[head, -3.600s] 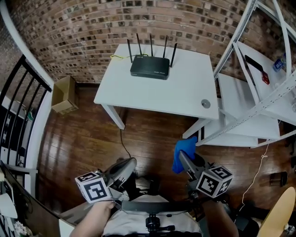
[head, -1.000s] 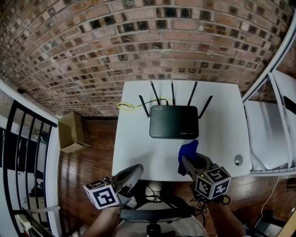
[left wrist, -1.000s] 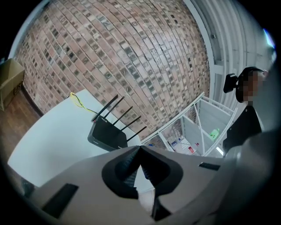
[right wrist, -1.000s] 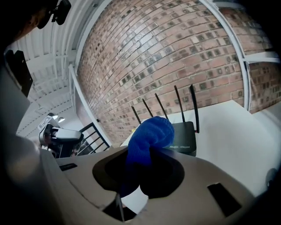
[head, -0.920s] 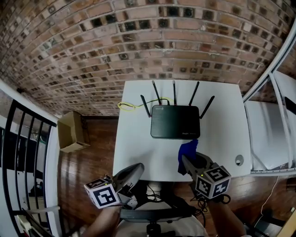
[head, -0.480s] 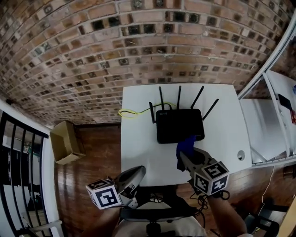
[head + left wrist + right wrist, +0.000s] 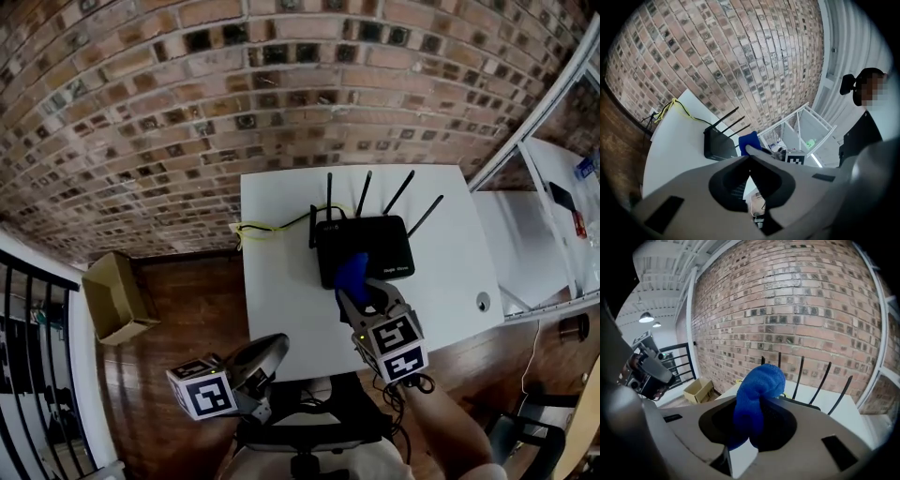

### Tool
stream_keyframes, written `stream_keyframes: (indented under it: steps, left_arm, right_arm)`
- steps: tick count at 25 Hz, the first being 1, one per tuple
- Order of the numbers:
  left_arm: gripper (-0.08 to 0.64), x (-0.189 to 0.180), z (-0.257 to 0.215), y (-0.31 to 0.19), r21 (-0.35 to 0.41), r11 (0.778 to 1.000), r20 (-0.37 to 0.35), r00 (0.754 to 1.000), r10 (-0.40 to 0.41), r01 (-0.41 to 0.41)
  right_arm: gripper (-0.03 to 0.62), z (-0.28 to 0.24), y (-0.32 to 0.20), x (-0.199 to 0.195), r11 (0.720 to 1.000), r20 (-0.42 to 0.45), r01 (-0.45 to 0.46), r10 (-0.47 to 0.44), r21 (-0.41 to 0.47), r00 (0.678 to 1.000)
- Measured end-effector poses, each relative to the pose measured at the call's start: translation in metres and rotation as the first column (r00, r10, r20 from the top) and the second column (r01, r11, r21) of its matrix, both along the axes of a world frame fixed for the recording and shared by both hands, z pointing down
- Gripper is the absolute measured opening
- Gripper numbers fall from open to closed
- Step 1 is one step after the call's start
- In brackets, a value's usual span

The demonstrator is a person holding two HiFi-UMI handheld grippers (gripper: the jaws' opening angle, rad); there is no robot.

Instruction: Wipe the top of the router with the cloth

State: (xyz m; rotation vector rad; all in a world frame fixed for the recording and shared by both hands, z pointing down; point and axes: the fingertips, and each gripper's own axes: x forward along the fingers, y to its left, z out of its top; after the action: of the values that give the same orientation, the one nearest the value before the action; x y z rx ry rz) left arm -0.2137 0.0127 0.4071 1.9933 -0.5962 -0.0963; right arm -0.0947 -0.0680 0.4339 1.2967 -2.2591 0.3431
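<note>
A black router [image 7: 367,247] with several upright antennas sits at the back of the white table [image 7: 281,291]. My right gripper [image 7: 354,292] is shut on a bunched blue cloth [image 7: 349,273], which hangs over the router's front left part; I cannot tell if it touches. In the right gripper view the blue cloth [image 7: 757,397] fills the jaws, with the router [image 7: 806,405] just behind. My left gripper [image 7: 270,349] is shut and holds nothing, low at the table's front edge. In the left gripper view the router [image 7: 718,143] and cloth [image 7: 750,140] lie ahead.
A yellow cable [image 7: 249,228] loops off the table's back left. A small round grey fitting [image 7: 483,301] sits at the table's right edge. White shelving [image 7: 548,220] stands to the right, a cardboard box [image 7: 113,297] on the wood floor to the left, a brick wall behind.
I have come up to the table. My right gripper has carried the blue cloth forward from the table's front to over the router. The left gripper stays low at the front edge.
</note>
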Motion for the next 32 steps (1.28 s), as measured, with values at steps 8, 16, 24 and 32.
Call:
stream_keyframes:
  steps: [8,16,24,32]
  left_arm:
    - [0.018,0.011,-0.013,-0.016,0.03,0.992,-0.031,0.992,-0.123,0.124]
    - [0.018,0.025,-0.008,-0.032,0.018,0.974,-0.005,0.974,-0.227,0.227]
    - [0.018,0.043,-0.003,-0.047,0.009,0.965,-0.003,0.965,-0.261,0.261]
    - [0.018,0.054,-0.001,-0.055,0.005,0.966,0.008,0.966,-0.257,0.257]
  right_arm:
    - [0.106,-0.035,-0.085,-0.036,0.962,-0.198,0.172,-0.131,0.21,0.971]
    - [0.106,-0.014,-0.123,-0.043,0.922,-0.325,0.31,-0.226,0.232,0.918]
    - [0.105,0.036,-0.13,-0.03,0.948,-0.239,0.302,-0.272,0.1,0.932]
    - [0.106,0.084,-0.133,-0.023,0.951,-0.208,0.305,-0.308,-0.049,0.928]
